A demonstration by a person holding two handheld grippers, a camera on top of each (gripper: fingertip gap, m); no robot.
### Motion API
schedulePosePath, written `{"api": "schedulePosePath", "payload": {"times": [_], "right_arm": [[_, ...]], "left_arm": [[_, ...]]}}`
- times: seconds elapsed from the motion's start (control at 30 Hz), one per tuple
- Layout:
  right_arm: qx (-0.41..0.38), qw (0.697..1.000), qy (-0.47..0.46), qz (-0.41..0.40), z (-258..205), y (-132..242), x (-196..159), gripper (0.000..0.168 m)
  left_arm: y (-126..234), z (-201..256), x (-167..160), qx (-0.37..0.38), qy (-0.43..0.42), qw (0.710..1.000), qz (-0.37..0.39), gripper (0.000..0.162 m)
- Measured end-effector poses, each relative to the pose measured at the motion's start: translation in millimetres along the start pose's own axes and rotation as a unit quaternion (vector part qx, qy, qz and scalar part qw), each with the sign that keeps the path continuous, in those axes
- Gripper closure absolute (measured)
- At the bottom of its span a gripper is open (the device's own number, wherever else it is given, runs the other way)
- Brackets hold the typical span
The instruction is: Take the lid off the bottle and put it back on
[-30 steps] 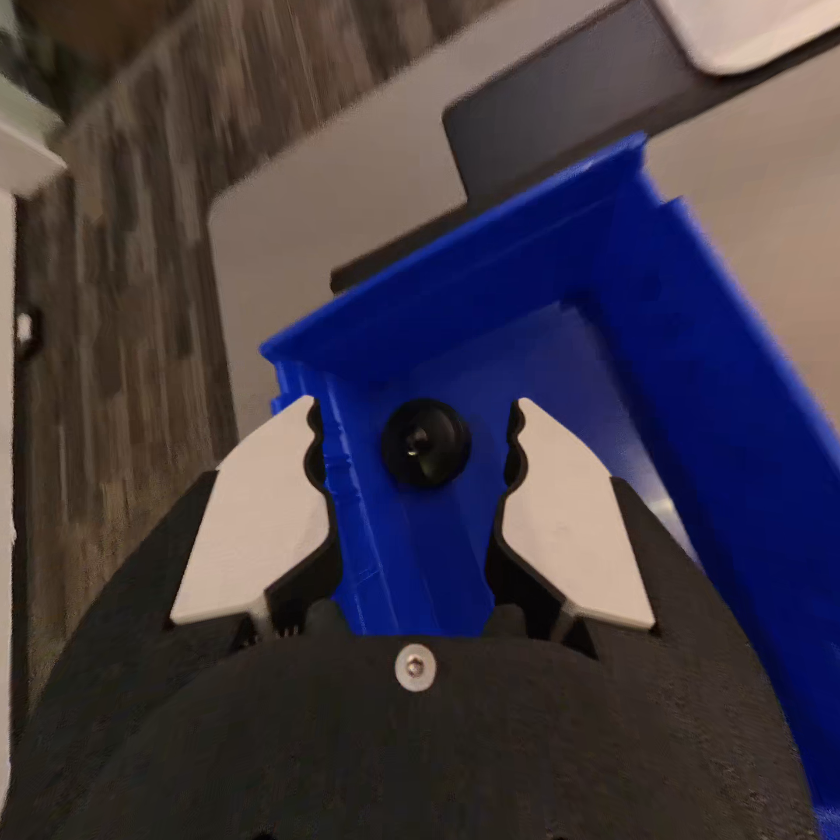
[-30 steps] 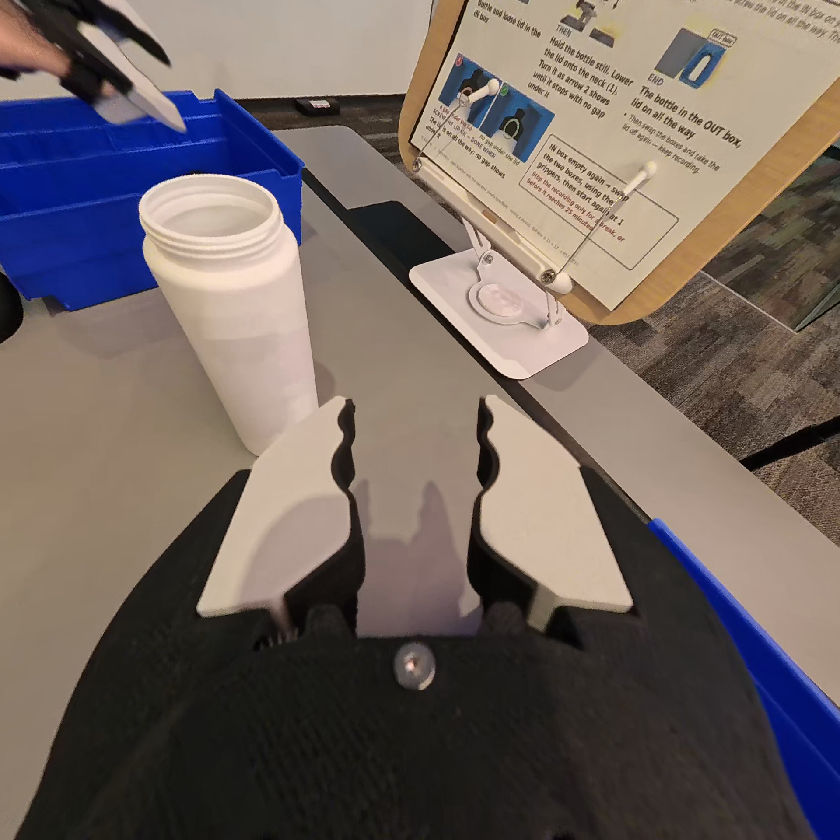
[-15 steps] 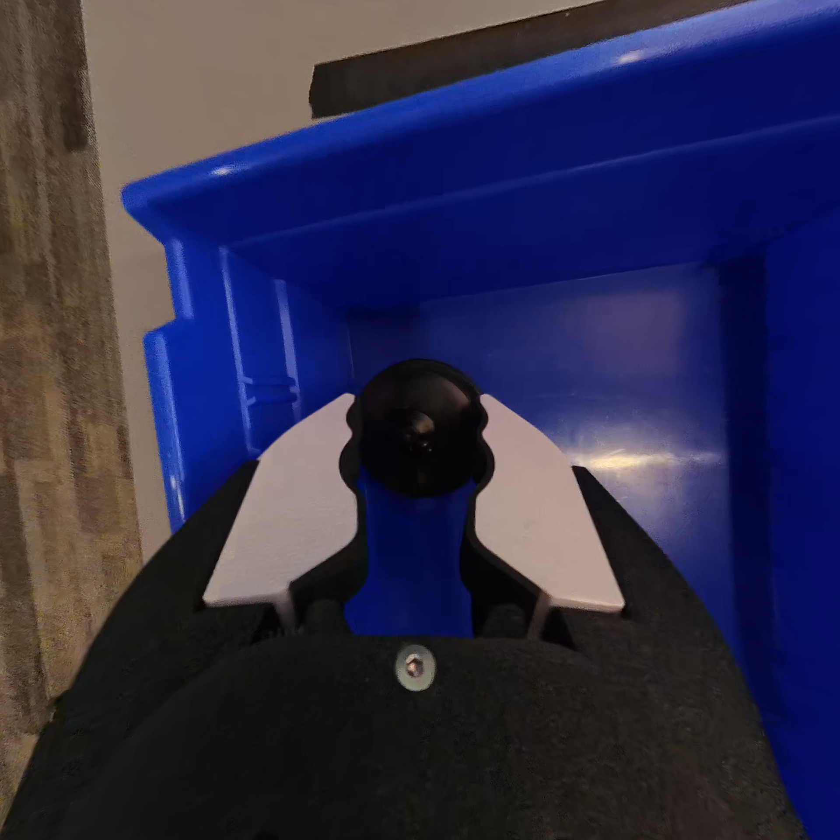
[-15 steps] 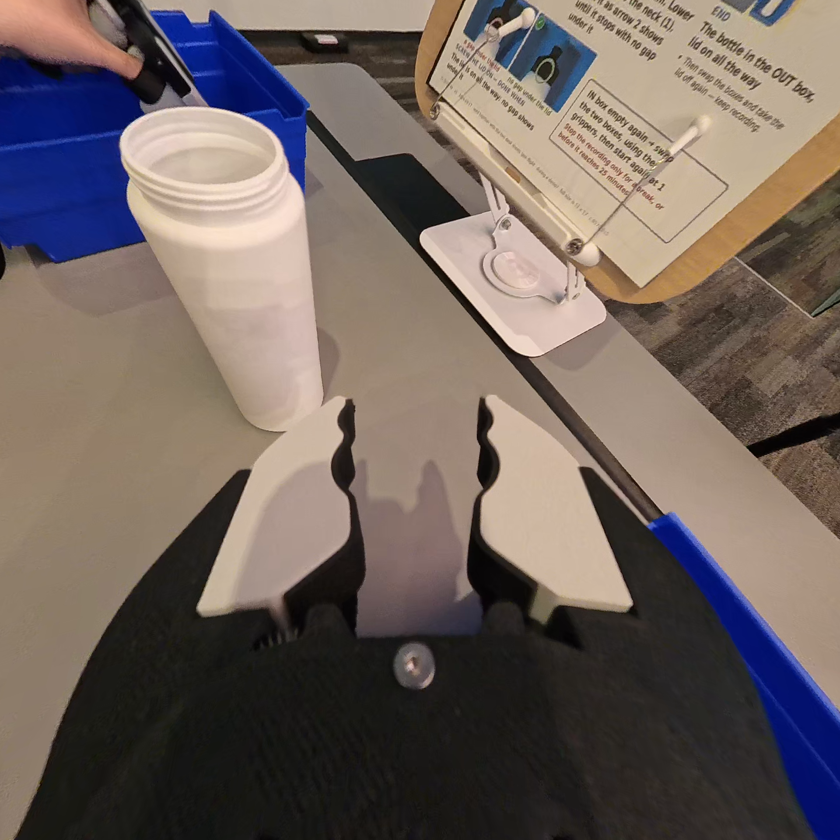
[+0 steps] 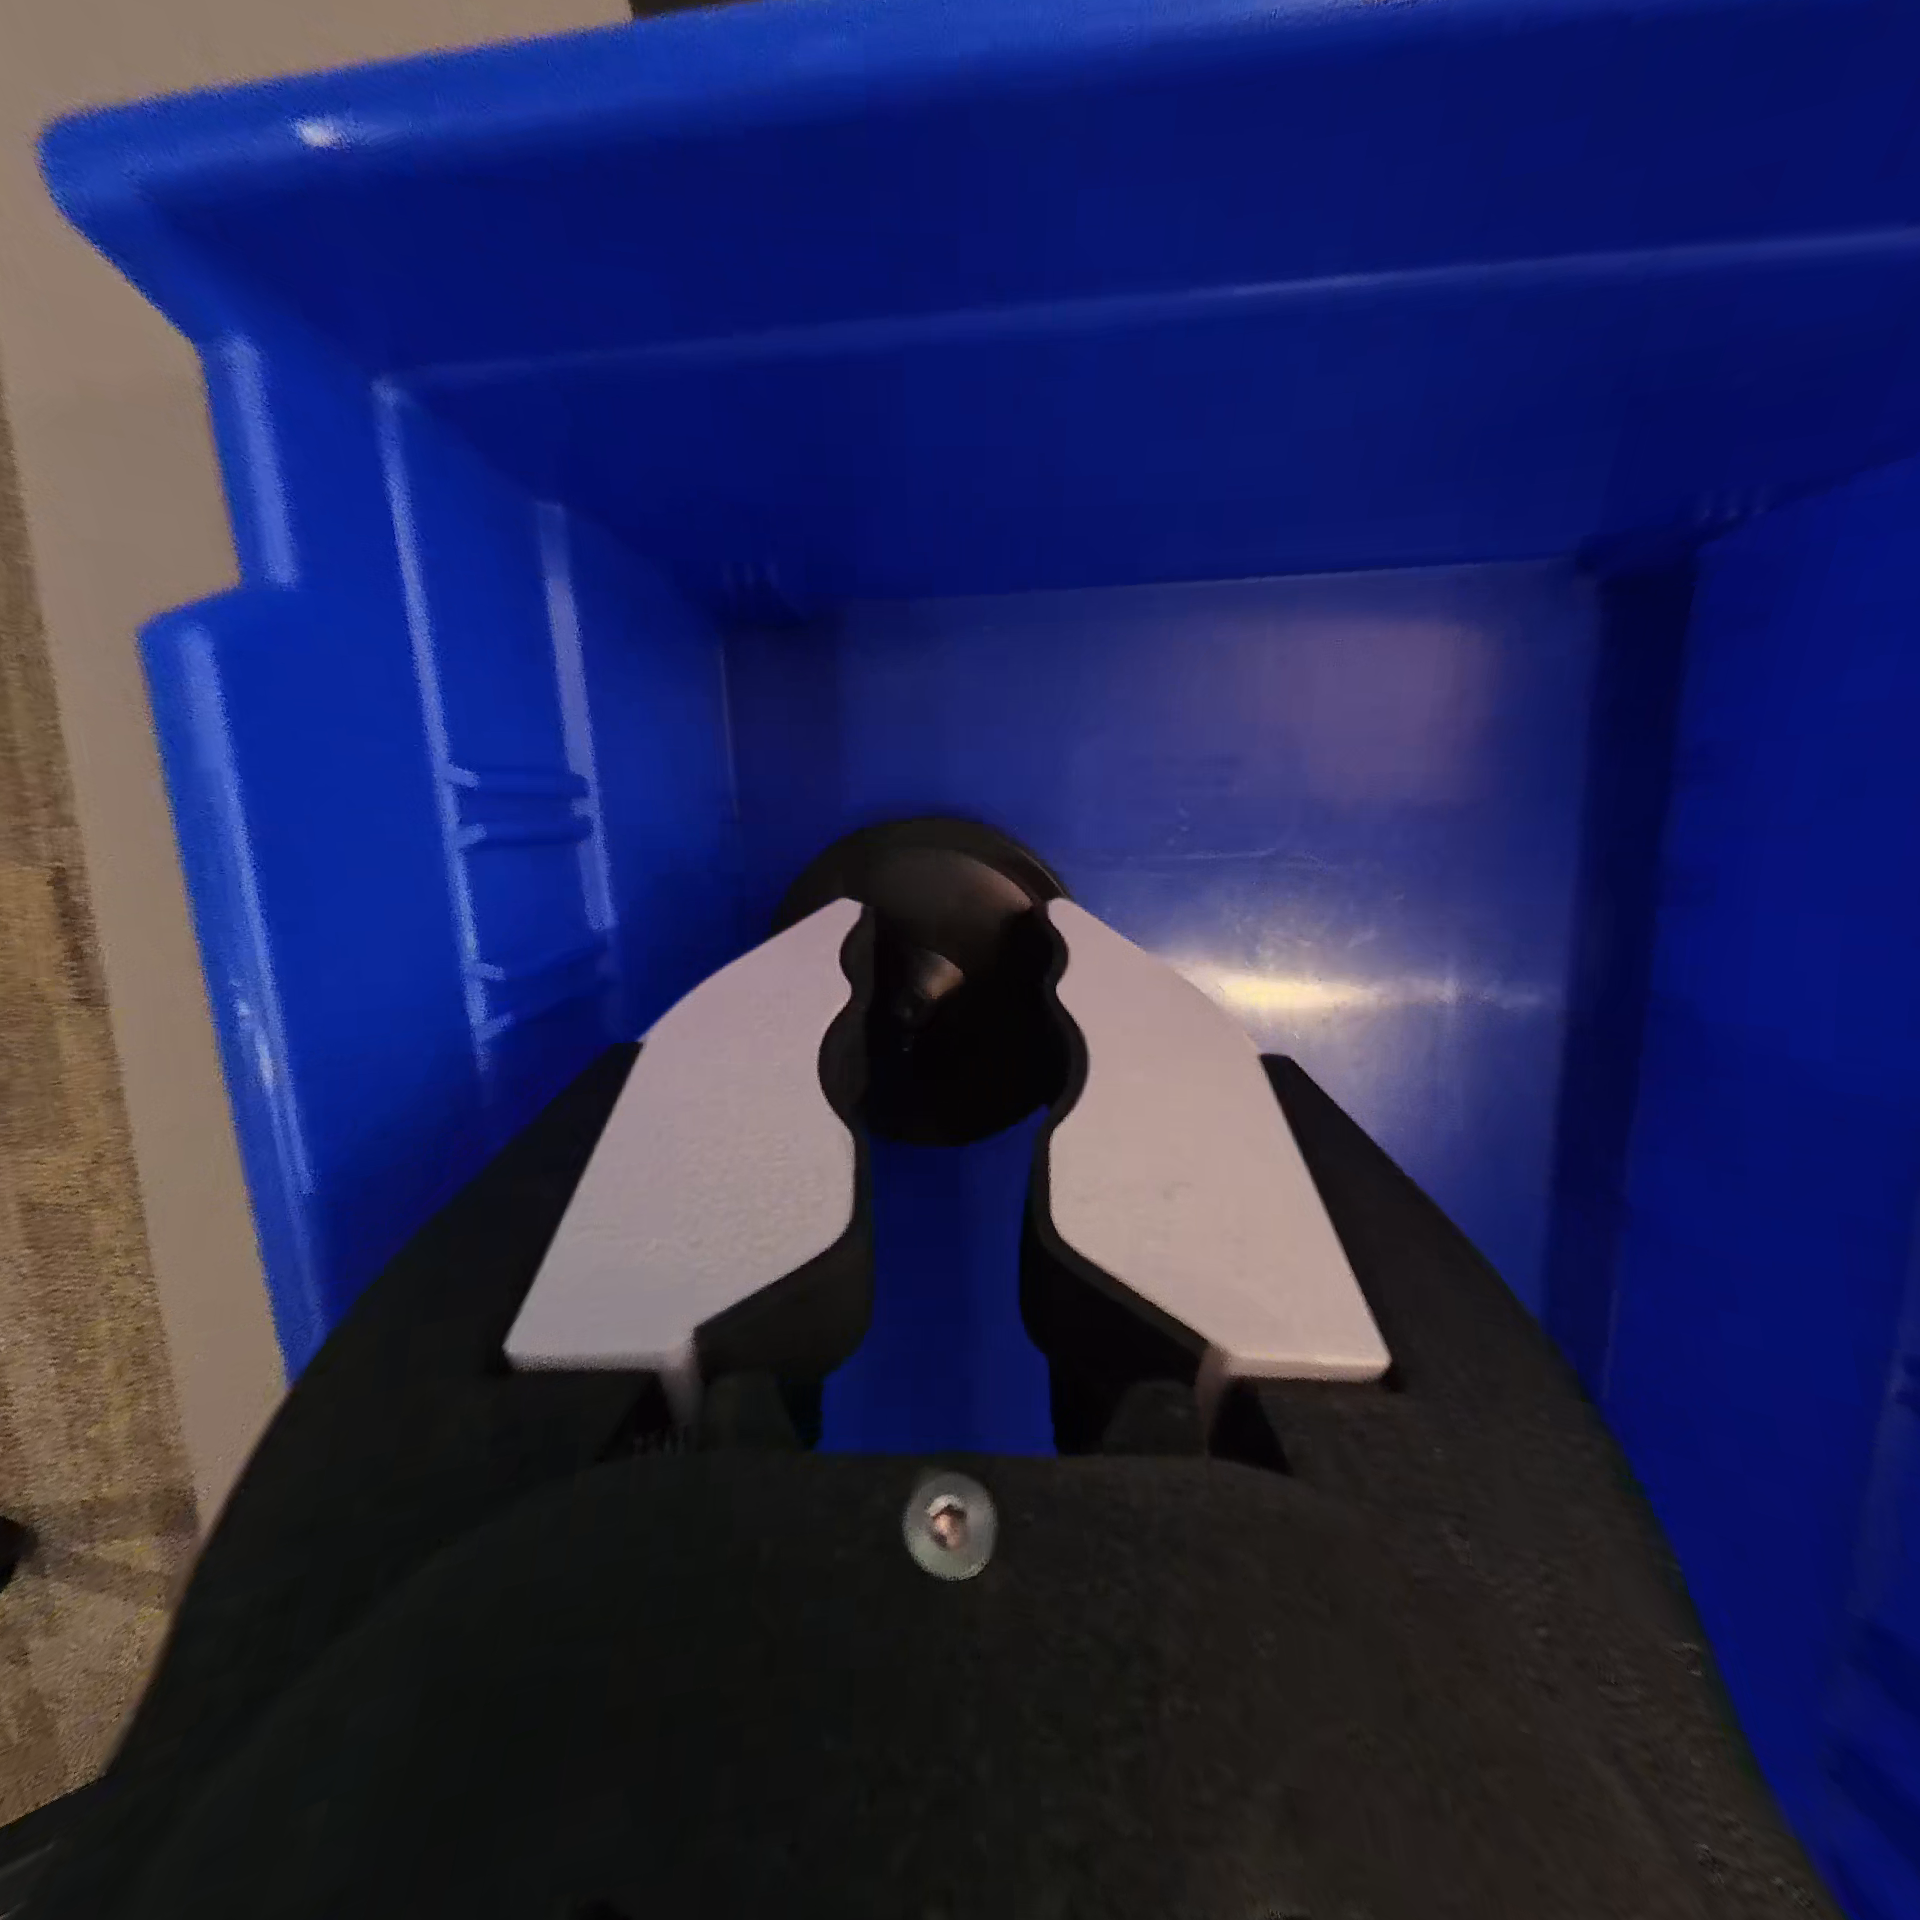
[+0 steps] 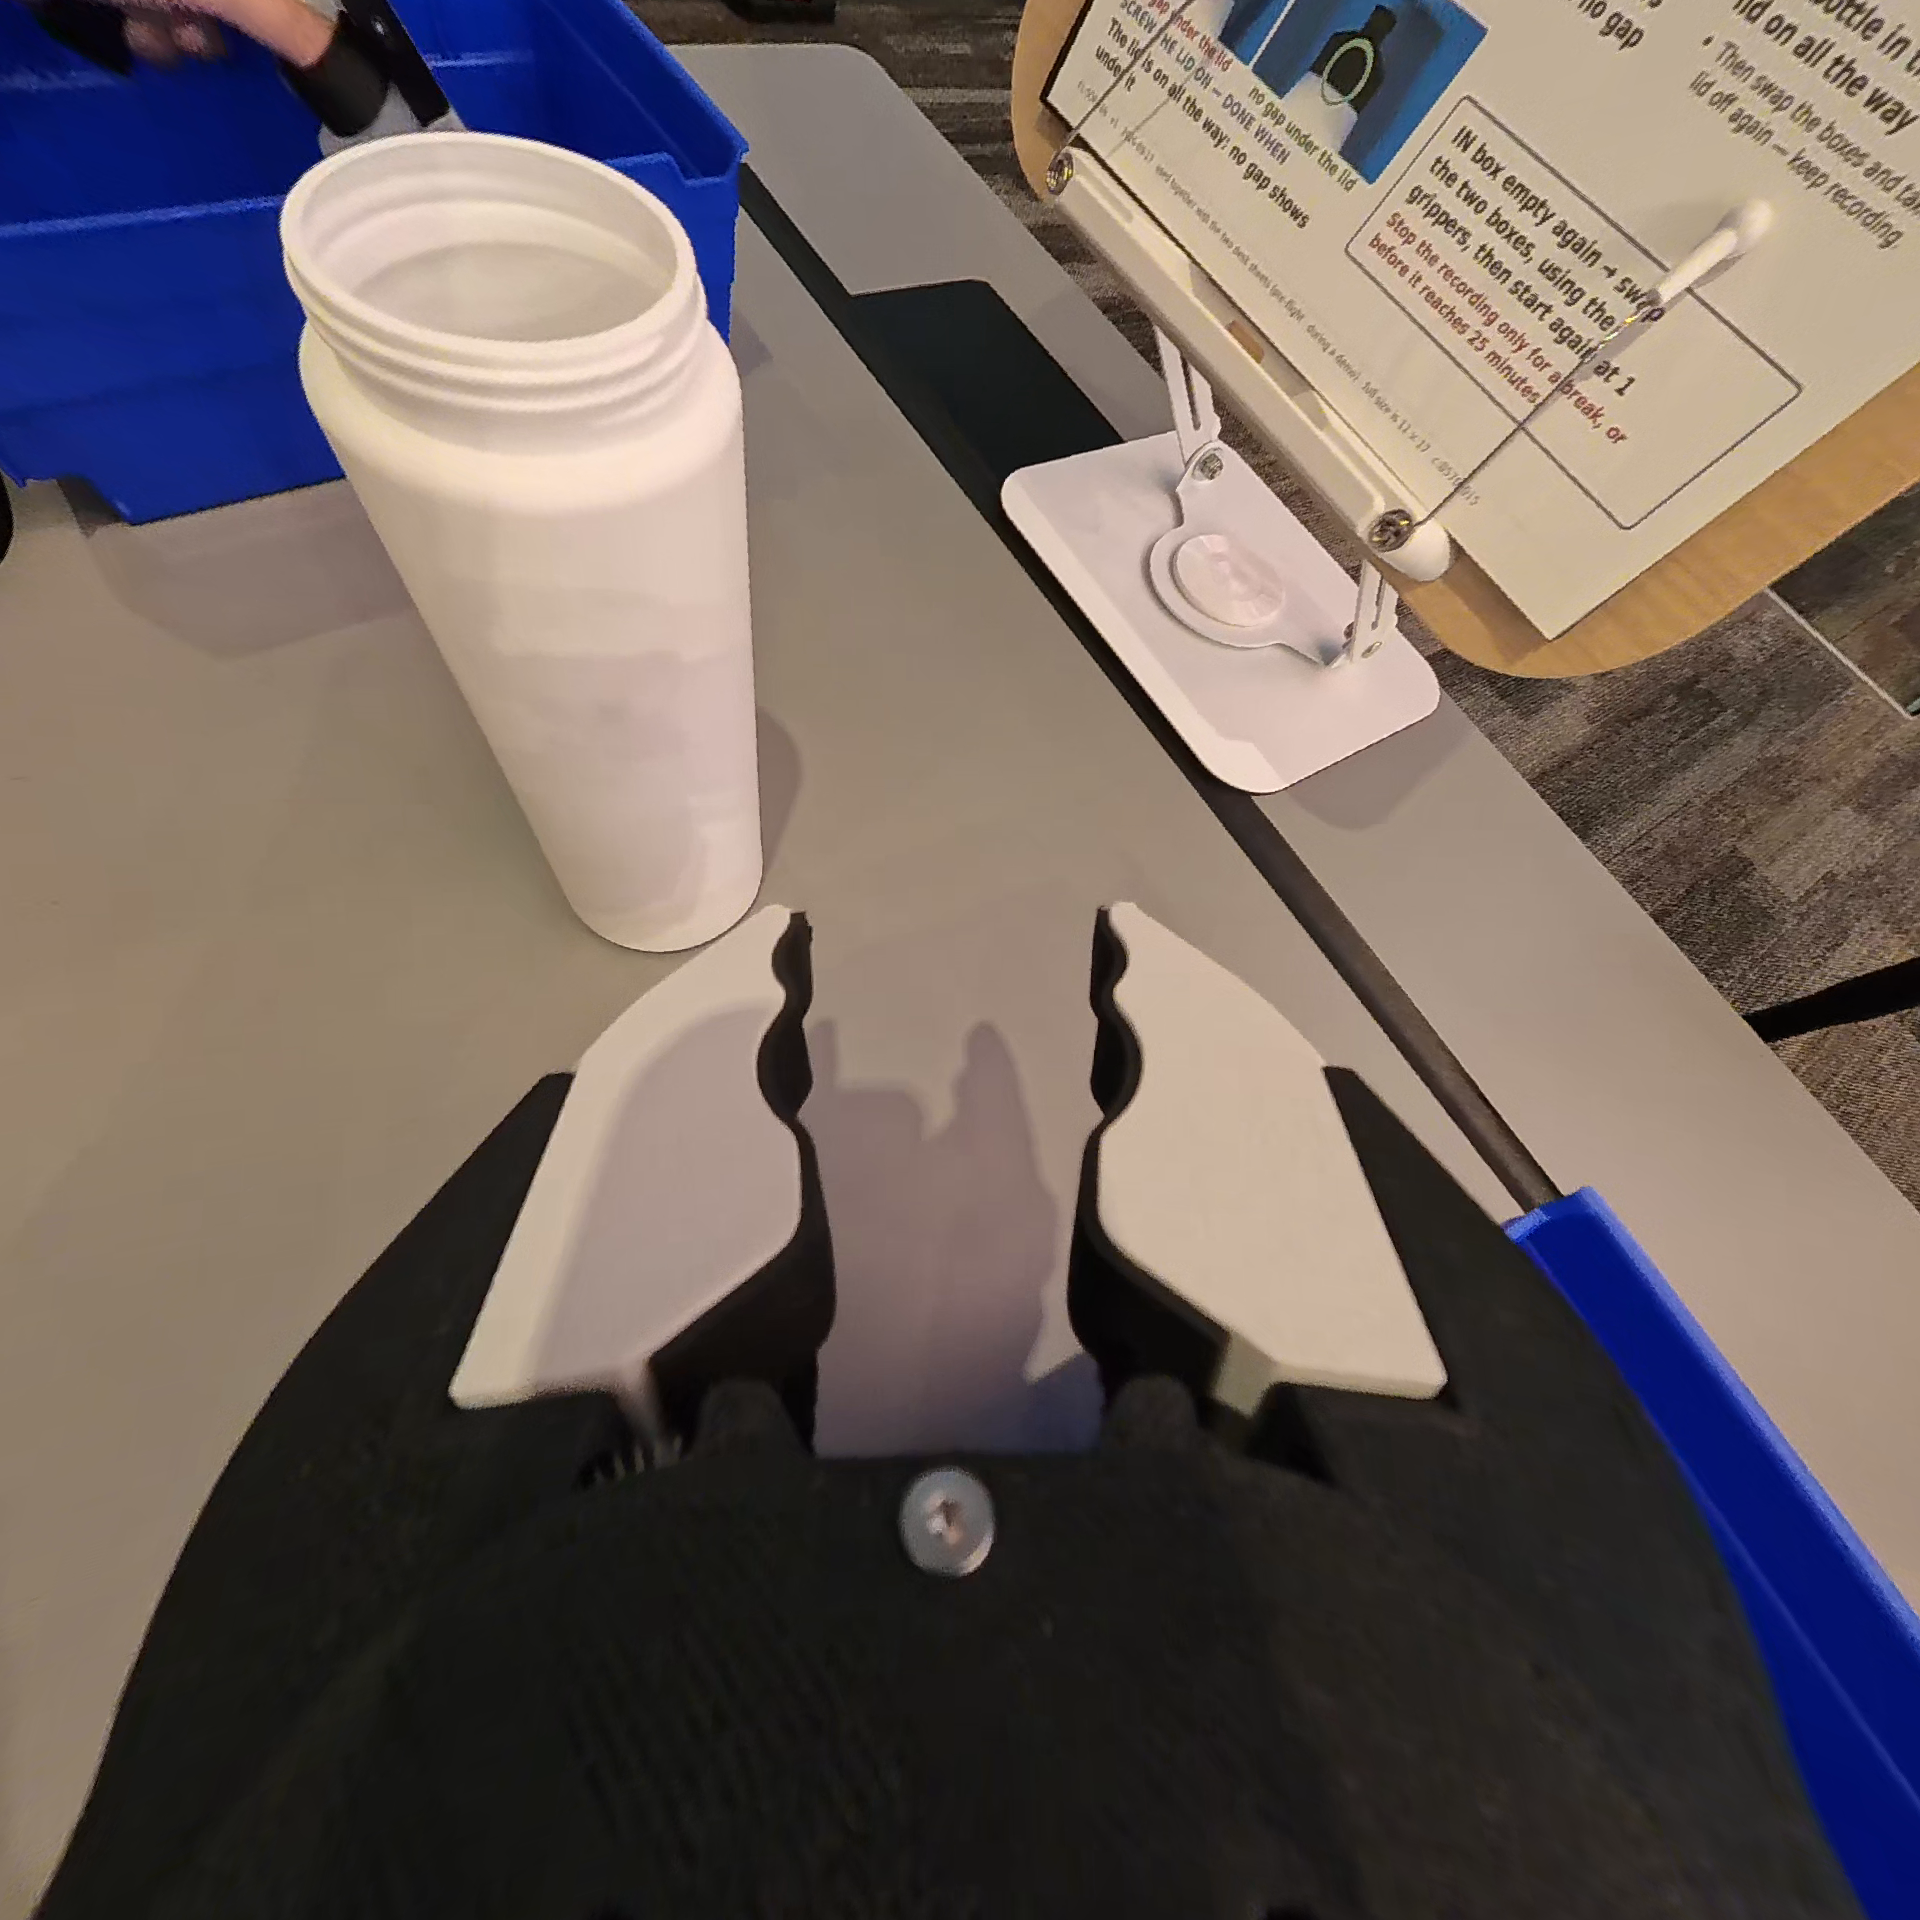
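Left wrist view: left gripper (image 5: pixel 951 925) down inside blue bin (image 5: pixel 935 260), fingers (image 5: pixel 727 1143) narrowed around black lid (image 5: pixel 940 1023), pinching it at the bin's left inner corner. Lid tilted on edge, likely mid-lift for return to bottle. Bottle out of this view.

Right wrist view: right gripper (image 6: pixel 951 920) low over desk (image 6: pixel 208 883), fingers wide, empty, just right of the bottle base, probably waiting to steady it. White bottle (image 6: pixel 561 582) upright, mouth bare, near side of bin (image 6: pixel 125 343). Lid hidden here; paper stand (image 6: pixel 1226 623) shown right of bottle.
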State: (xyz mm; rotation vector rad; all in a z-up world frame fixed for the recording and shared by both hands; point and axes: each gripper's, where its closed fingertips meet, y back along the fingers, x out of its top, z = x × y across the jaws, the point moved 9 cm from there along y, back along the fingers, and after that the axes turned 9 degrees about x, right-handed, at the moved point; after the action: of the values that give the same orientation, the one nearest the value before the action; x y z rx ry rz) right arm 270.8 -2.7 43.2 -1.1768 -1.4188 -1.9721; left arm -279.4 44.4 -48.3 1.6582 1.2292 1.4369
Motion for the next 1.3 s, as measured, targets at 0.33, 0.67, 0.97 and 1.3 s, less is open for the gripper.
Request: {"api": "schedulePosePath", "payload": {"times": [0.33, 0.67, 0.97, 1.3], "right_arm": [[0.002, 1.0, 0.008, -0.028, -2, -8, -4, 0.115], [0.004, 0.999, 0.011, -0.049, -3, -13, -7, 0.115], [0.008, 0.998, 0.015, -0.061, -5, -16, -8, 0.115], [0.007, 0.998, 0.014, -0.065, -4, -16, -9, 0.115]], "left_arm": [[11, 38, 3, -0.086, -0.091, 0.992, -0.012, 0.124], [0, 22, -9, 0.003, -0.099, 0.991, -0.091, 0.07], [-8, 19, -8, -0.02, -0.077, 0.992, -0.097, 0.09], [22, 16, -1, -0.018, -0.089, 0.995, -0.047, 0.09]]}}
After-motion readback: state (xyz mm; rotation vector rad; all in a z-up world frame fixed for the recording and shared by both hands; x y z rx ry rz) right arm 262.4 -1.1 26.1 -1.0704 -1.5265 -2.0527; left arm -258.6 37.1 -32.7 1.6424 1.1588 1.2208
